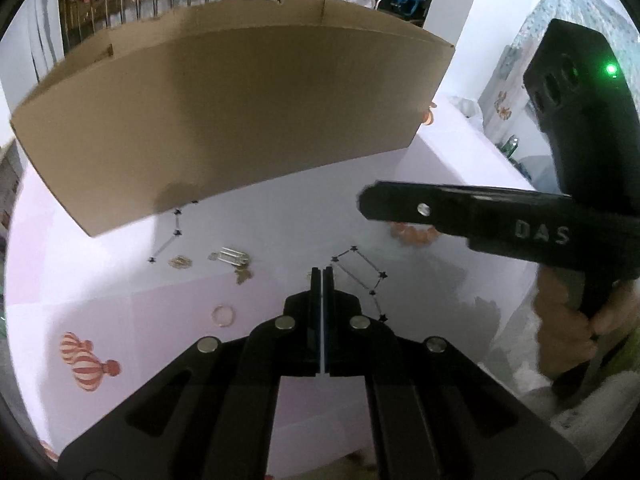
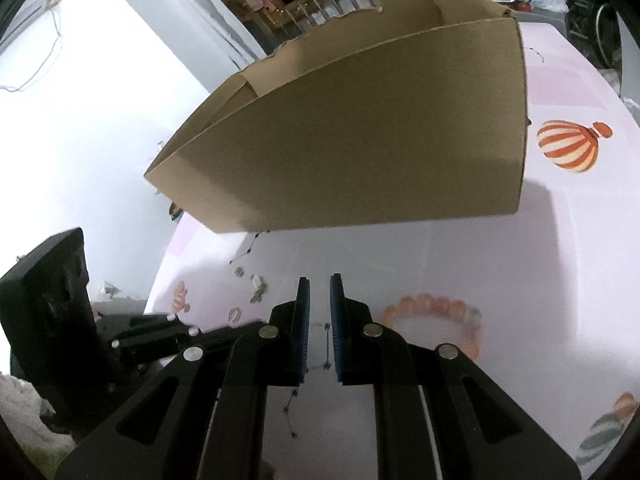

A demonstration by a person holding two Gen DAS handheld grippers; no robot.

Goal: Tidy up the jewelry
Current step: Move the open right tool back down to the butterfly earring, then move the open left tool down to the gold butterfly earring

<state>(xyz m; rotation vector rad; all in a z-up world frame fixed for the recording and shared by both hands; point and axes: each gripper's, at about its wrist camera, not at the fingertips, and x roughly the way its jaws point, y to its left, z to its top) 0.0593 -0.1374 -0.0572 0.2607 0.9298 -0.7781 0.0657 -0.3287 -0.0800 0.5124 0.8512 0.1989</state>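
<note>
Bracelet (image 1: 414, 235) half hidden behind right gripper (image 1: 362, 202)

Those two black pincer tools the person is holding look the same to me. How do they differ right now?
The left gripper has its jaws pressed flat together with nothing between them, while the right gripper has its jaws parted with a clear gap. The left one points toward the small gold pieces; the right one hovers beside the orange bead bracelet. Both are black with blue pads, held above the pink tablecloth facing the cardboard box.
</note>
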